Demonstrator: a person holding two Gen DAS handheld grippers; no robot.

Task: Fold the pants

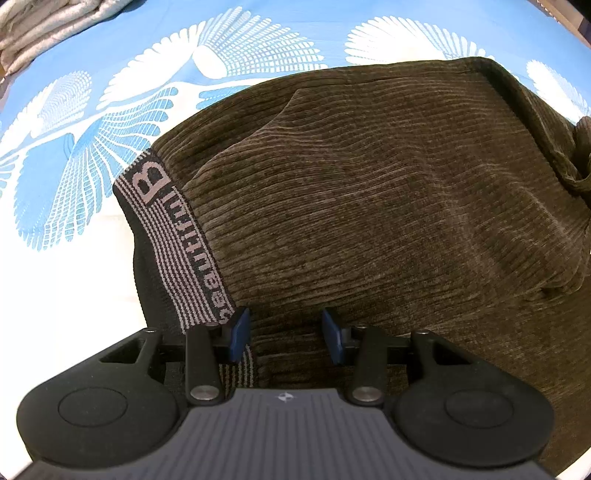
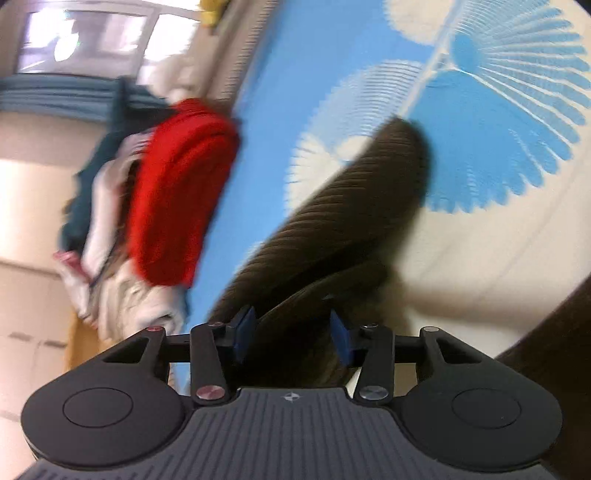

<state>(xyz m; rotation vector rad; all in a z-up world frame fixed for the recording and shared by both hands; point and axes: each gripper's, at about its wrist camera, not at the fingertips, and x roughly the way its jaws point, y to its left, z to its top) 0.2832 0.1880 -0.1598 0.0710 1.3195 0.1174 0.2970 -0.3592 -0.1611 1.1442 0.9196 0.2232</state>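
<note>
Dark brown ribbed pants [image 1: 369, 192] lie folded on a blue and white patterned sheet [image 1: 110, 92], with a striped waistband [image 1: 173, 236] bearing a large letter B at their left edge. My left gripper [image 1: 286, 336] is open, low over the near edge of the pants beside the waistband, holding nothing. In the blurred right wrist view a leg of the pants [image 2: 332, 229] stretches away over the sheet [image 2: 498, 240]. My right gripper [image 2: 291, 334] is open with the fabric lying between and below its blue pads [image 2: 341, 339].
A red folded garment [image 2: 177, 192] lies on a heap of white and teal clothes [image 2: 99, 221] at the sheet's left edge in the right wrist view. A pale crumpled quilt [image 1: 48, 26] sits at the far left corner in the left wrist view.
</note>
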